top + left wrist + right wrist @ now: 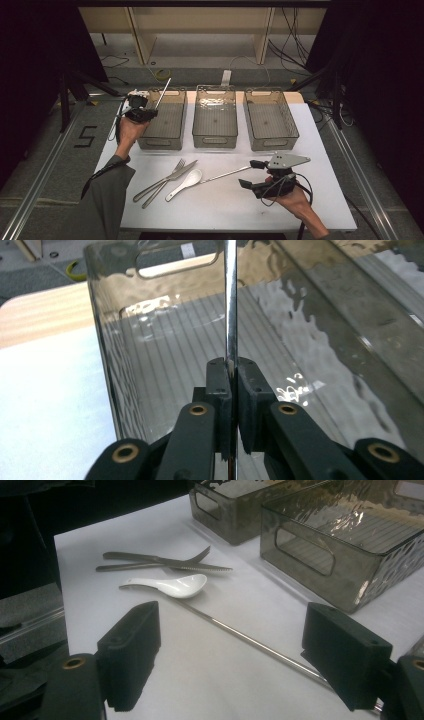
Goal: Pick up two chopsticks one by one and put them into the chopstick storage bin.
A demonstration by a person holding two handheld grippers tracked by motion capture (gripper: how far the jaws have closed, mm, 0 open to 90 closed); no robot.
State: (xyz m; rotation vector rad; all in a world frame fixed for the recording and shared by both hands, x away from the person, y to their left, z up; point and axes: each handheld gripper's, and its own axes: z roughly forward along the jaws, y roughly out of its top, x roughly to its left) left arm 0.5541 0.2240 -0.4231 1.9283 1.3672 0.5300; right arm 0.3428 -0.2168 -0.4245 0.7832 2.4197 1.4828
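My left gripper (pixel 141 114) is shut on a thin metal rod (pixel 162 92) that sticks up and away from it, over the near left corner of the left smoked plastic bin (pixel 162 142). In the left gripper view the pads (pixel 220 385) press on the rod (pixel 230 300), with the bin's ribbed floor (pixel 180 345) below. My right gripper (pixel 250 173) stands open low over the white table, at the near end of a second metal rod (pixel 225 175). In the right gripper view this rod (pixel 215 622) lies on the table and runs under the right jaw of the gripper (pixel 235 630).
A white spoon (pixel 186 182) touches the far end of the lying rod. A fork (pixel 160 182) and a knife (pixel 175 175) lie crossed just left of it. A middle bin (pixel 215 140) and a right bin (pixel 272 142) stand in a row behind.
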